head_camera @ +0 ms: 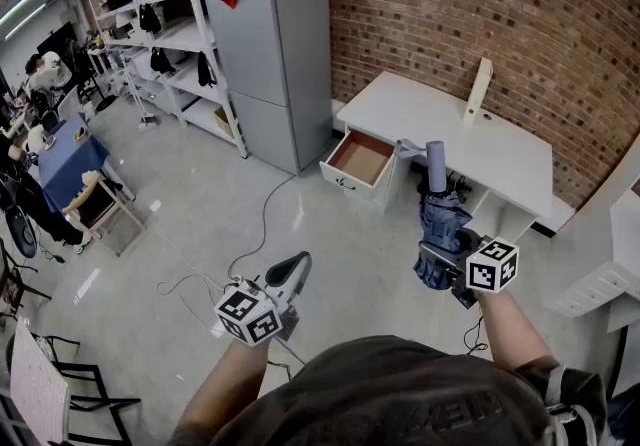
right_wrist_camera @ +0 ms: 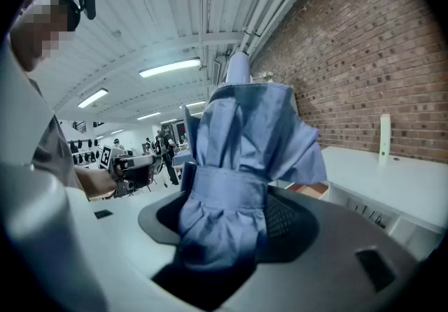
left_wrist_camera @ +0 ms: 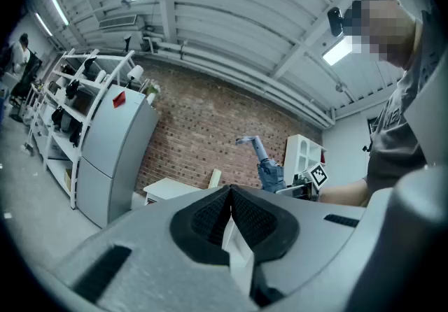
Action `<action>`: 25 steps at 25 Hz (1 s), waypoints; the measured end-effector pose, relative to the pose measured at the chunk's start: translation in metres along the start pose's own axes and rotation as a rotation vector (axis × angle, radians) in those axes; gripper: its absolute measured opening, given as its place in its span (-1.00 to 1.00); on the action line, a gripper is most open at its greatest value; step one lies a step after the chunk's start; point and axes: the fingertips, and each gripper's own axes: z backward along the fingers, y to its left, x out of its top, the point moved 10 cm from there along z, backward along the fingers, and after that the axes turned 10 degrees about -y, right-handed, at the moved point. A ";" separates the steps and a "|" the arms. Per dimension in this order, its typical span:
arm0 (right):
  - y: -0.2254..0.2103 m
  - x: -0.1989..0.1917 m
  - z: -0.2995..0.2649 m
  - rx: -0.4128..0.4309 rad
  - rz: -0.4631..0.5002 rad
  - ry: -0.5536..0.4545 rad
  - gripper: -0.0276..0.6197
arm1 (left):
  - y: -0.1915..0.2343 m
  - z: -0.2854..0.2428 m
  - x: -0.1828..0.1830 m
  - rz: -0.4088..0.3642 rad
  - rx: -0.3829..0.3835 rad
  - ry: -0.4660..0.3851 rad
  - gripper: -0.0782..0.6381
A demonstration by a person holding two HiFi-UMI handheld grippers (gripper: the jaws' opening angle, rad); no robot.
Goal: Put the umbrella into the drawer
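A white table [head_camera: 430, 124] stands against a brick wall [head_camera: 470, 4], its drawer [head_camera: 361, 158] pulled open. A slim pale board [head_camera: 478, 90] stands tilted on top. A cable [head_camera: 262, 216] trails across the grey floor [head_camera: 190, 194].

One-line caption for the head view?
Right gripper holds folded blue umbrella upright, short of the open drawer; left gripper shut, empty.

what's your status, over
Left claw shut, empty. Right claw shut on folded blue umbrella, held upright. Drawer open ahead, nothing blocking it.
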 end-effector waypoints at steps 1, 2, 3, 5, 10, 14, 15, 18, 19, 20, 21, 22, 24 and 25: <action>-0.001 0.000 0.000 -0.001 0.000 0.000 -0.14 | 0.000 0.000 -0.001 0.000 0.000 -0.001 -0.79; -0.001 -0.001 0.000 -0.001 0.000 0.000 -0.14 | 0.000 -0.001 -0.001 0.000 0.000 -0.002 -0.79; -0.002 -0.001 0.000 -0.001 0.000 0.001 -0.14 | -0.001 -0.001 -0.002 0.000 0.000 -0.003 -0.79; -0.002 -0.001 0.000 0.001 0.003 0.002 -0.14 | -0.001 -0.001 -0.002 0.000 0.000 -0.007 -0.79; -0.003 -0.002 -0.001 0.007 0.000 0.005 -0.14 | -0.001 -0.001 -0.004 -0.001 -0.002 -0.011 -0.79; -0.003 -0.002 -0.006 0.007 -0.038 -0.010 -0.13 | 0.002 0.003 -0.002 -0.001 -0.002 -0.013 -0.79; -0.003 -0.002 -0.008 0.005 -0.046 -0.015 -0.13 | 0.004 0.005 -0.002 -0.001 -0.001 -0.014 -0.79; -0.005 -0.001 -0.013 -0.002 -0.044 -0.015 -0.13 | 0.011 0.006 -0.001 0.001 0.005 -0.014 -0.79; -0.006 -0.001 -0.015 -0.001 -0.040 -0.013 -0.13 | 0.013 0.006 -0.001 0.001 0.007 -0.014 -0.79; -0.007 0.000 -0.017 0.000 -0.036 -0.011 -0.13 | 0.015 0.006 -0.001 0.001 0.010 -0.014 -0.79; -0.008 0.001 -0.019 0.003 -0.034 -0.010 -0.13 | 0.017 0.005 0.000 0.000 0.012 -0.015 -0.79; -0.010 0.003 -0.020 0.005 -0.032 -0.009 -0.13 | 0.019 0.003 0.000 0.000 0.015 -0.016 -0.79; -0.017 0.006 -0.025 0.010 -0.031 -0.010 -0.13 | 0.023 -0.002 0.002 0.000 0.020 -0.017 -0.79; -0.020 0.008 -0.028 0.012 -0.033 -0.011 -0.13 | 0.025 -0.005 0.003 -0.002 0.023 -0.016 -0.79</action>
